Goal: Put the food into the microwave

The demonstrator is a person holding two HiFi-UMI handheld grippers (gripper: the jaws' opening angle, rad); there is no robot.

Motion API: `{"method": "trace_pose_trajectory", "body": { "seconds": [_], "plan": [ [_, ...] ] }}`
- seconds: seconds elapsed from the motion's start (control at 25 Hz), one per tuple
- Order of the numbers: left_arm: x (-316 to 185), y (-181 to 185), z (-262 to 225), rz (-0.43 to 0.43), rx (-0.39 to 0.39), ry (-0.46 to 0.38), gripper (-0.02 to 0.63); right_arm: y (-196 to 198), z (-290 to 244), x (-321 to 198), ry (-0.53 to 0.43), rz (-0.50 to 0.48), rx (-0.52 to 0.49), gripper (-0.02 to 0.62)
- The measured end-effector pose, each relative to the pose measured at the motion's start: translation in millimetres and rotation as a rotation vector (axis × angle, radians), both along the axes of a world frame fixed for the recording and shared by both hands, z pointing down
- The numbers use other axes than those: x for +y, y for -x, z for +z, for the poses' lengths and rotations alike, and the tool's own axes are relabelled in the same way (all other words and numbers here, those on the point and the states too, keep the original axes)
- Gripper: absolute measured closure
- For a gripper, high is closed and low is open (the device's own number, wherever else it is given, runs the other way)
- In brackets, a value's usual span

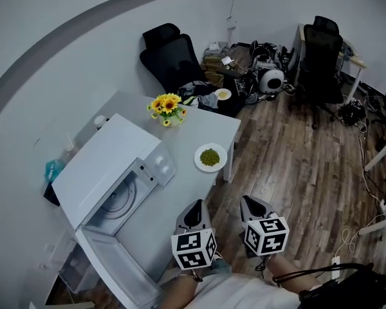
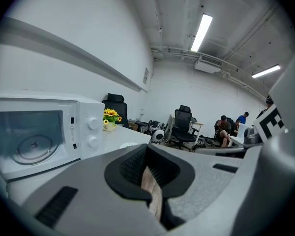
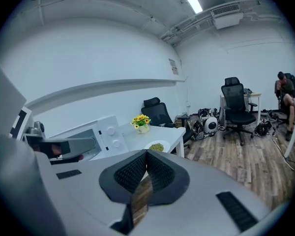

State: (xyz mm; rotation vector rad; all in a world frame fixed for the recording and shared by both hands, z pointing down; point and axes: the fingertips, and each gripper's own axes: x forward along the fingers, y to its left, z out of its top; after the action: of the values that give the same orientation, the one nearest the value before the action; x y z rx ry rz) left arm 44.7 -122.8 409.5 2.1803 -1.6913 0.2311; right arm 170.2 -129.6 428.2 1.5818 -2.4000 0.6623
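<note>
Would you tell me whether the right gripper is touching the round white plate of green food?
Apart. The head view shows the right gripper over the wooden floor, a clear gap away from the round white plate of green food.

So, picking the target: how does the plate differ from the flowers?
The plate is flat, white and holds green food; the flowers stand upright, yellow. The plate lies nearer the person; the flowers further off. Both rest on the table, outside the microwave.
</note>
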Motion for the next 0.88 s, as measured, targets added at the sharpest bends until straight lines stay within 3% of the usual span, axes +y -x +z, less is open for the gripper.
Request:
{"method": "trace_pose_trajectory", "body": {
  "seconds": [0.48, 0.88],
  "plan": [
    [-31.2, 15.1, 8.9, -0.039, 0.006, 0.029, 0.604, 23.3, -3.4, -44.6, -0.001, -0.049, 0.003, 0.580],
    [-68.1, 21.6, 22.4, -0.137, 0.030, 0.075, 0.604, 29.3, 4.8, -89.3, 0.029, -0.153, 0.015, 0.580]
  ]
}}
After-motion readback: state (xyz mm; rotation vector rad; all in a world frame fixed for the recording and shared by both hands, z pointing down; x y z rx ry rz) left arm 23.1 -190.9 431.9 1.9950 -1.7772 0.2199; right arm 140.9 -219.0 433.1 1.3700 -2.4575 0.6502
